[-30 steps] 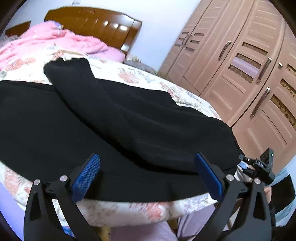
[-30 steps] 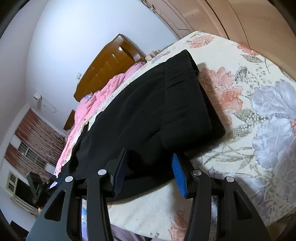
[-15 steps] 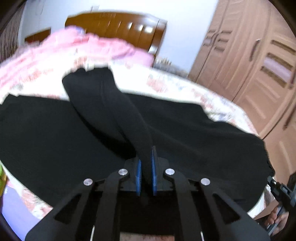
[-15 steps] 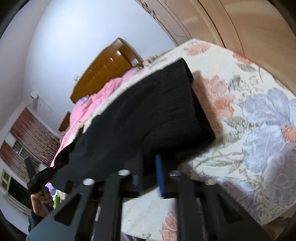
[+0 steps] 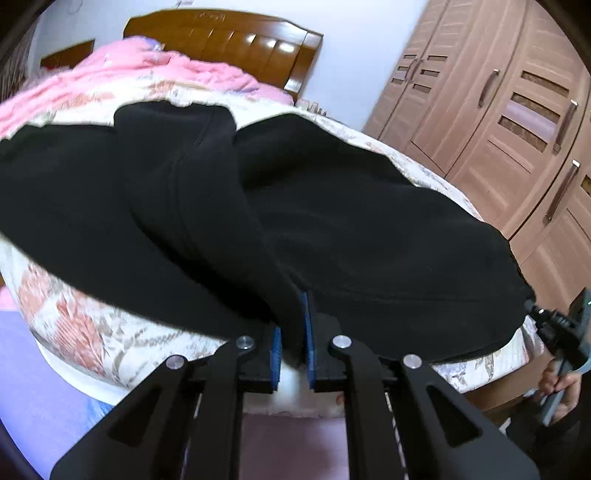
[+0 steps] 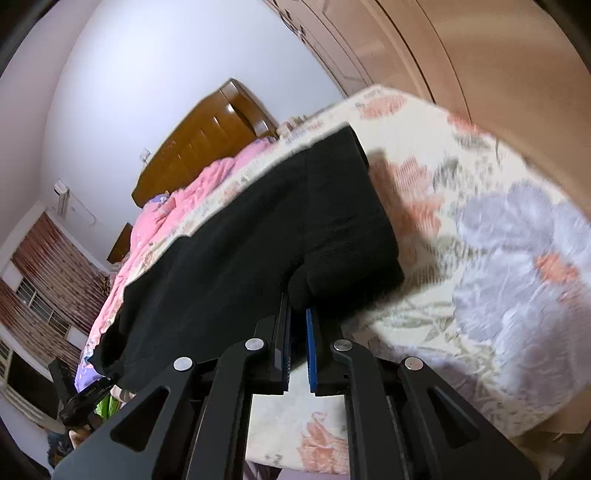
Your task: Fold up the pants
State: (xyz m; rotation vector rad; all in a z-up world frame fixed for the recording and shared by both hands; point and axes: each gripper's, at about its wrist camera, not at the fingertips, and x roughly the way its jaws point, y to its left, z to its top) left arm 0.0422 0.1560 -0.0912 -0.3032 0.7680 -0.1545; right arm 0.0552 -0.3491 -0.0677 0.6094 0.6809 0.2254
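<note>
A: How is the left gripper [image 5: 293,334] sitting?
B: Tilting upward, pinching the black pants [image 5: 332,221] lying ahead on the bed [image 5: 74,317].
A: And the right gripper [image 6: 297,343]?
B: Angling upward too, clamping the pants' [image 6: 240,258] near edge.

You have one pair of black pants [image 5: 332,229] on one bed [image 6: 498,240]. You hold two grippers, the left gripper [image 5: 292,343] and the right gripper [image 6: 297,343], and each has two blue pads, so four pads in all. There is one pink blanket [image 5: 147,74] and one brown headboard [image 5: 229,35]. On the wardrobe [image 5: 517,110] you can count five door handles.
</note>
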